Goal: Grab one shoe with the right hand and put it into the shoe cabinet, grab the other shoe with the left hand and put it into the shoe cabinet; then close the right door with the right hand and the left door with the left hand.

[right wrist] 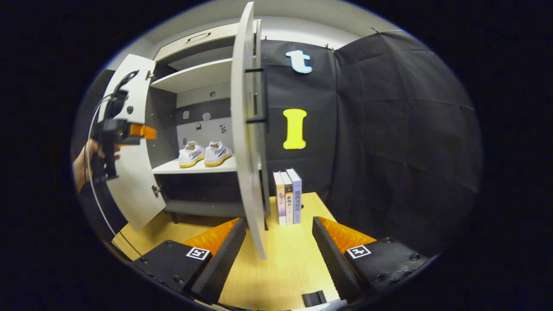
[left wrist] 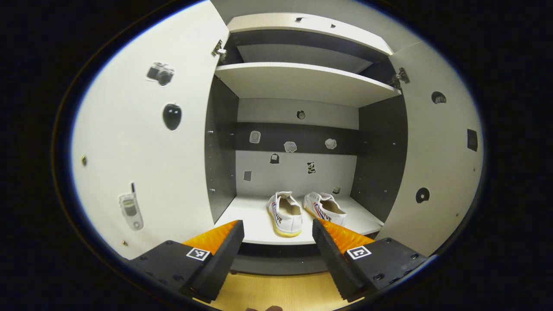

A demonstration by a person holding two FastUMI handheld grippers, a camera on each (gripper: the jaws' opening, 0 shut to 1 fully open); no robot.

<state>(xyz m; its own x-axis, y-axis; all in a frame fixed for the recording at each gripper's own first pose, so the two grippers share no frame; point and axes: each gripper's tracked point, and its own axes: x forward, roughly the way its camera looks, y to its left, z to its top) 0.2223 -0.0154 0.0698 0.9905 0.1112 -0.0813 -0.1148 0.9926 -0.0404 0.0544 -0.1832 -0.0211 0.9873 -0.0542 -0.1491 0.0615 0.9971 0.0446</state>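
Note:
Two white shoes, one on the left point(left wrist: 285, 214) and one on the right point(left wrist: 325, 209), stand side by side, heels toward me, on the cabinet's lower shelf point(left wrist: 248, 216). My left gripper point(left wrist: 277, 224) is open in front of that shelf, holding nothing. The left door point(left wrist: 142, 142) and right door point(left wrist: 436, 151) both stand open. In the right gripper view the right door point(right wrist: 247, 129) is seen edge-on, its lower corner between the fingers of my open right gripper point(right wrist: 278, 221). The shoes point(right wrist: 205, 154) sit inside, and a hand holds the left gripper point(right wrist: 119, 131) before the left door point(right wrist: 134, 194).
Three upright books point(right wrist: 287, 196) stand on the wooden floor point(right wrist: 281, 259) just right of the right door. A small black block point(right wrist: 314, 298) lies near my right gripper. Upper shelves point(left wrist: 302, 80) in the cabinet are bare. Black cloth walls close the right side.

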